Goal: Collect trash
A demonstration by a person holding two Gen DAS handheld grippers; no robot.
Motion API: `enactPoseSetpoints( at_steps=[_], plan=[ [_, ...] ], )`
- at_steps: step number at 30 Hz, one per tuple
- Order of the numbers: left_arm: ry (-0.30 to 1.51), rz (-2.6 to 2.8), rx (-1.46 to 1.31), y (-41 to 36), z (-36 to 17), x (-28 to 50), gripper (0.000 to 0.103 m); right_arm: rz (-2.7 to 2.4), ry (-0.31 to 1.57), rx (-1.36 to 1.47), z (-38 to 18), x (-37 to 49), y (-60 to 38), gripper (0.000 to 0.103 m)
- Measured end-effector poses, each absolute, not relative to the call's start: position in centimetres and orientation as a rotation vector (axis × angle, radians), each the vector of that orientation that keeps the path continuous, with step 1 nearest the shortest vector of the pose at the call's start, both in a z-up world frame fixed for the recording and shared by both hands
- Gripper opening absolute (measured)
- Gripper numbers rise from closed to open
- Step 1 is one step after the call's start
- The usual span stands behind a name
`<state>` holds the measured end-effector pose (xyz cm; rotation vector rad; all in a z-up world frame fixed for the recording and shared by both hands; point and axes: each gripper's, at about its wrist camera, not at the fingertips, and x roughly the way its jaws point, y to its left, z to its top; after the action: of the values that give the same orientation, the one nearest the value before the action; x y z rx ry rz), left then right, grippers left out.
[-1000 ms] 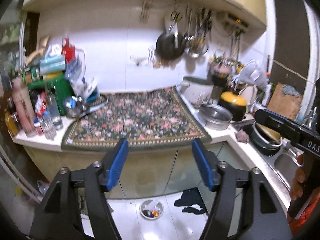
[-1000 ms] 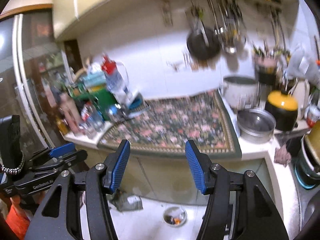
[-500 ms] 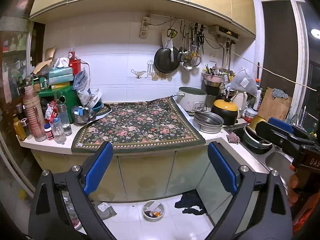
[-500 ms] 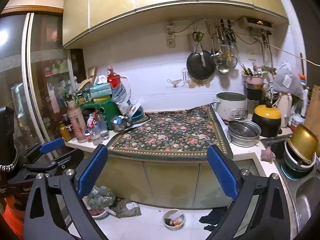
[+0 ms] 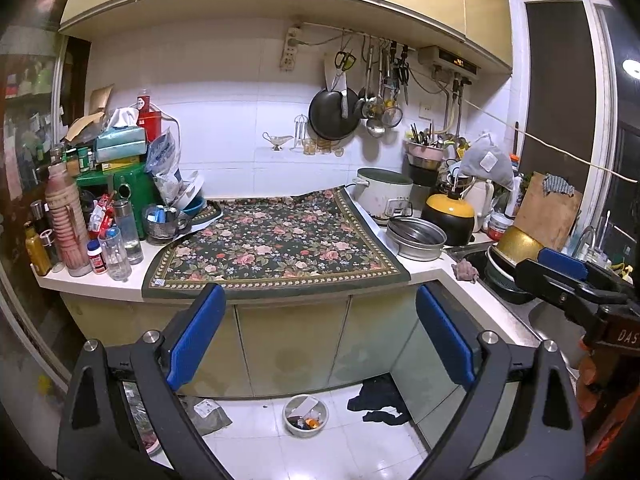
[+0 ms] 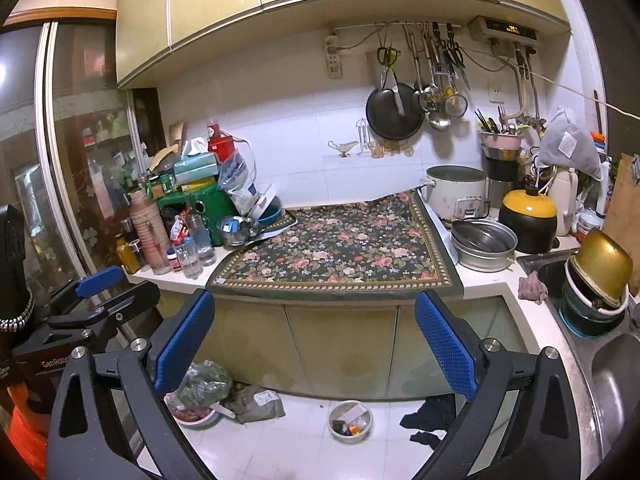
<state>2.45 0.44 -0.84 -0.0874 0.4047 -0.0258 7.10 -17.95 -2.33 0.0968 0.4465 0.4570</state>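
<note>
My left gripper (image 5: 320, 336) is open and empty, held in the air facing a kitchen counter. My right gripper (image 6: 316, 338) is open and empty too, at about the same height. On the floor below the cabinets stands a small bowl of scraps (image 5: 305, 416), also in the right wrist view (image 6: 350, 421). A grey crumpled packet (image 6: 256, 402) and a bag of greens (image 6: 204, 384) lie on the floor at the left. A dark cloth (image 6: 430, 420) lies on the floor at the right. All are well below both grippers.
A floral mat (image 5: 276, 248) covers the counter (image 5: 436, 270). Bottles and a green box (image 5: 132, 192) crowd its left end. A rice cooker (image 5: 384, 196), metal pans (image 5: 416, 238), a kettle (image 5: 448, 212) and a sink with stacked bowls (image 6: 592, 292) fill the right. Utensils hang on the wall.
Both grippers have opened wider and drawn back and up from the counter. The blur is gone and more floor shows below.
</note>
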Motion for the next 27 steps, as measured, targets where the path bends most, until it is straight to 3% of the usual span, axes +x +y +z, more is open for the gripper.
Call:
enactPoseSetpoints(
  at_steps=[27],
  plan=[
    [0.425, -0.055, -0.128, 0.84, -1.38, 3.2, 0.102, 0.428, 0.455, 0.029, -2.29, 7.58, -18.54, 0.1]
  ],
)
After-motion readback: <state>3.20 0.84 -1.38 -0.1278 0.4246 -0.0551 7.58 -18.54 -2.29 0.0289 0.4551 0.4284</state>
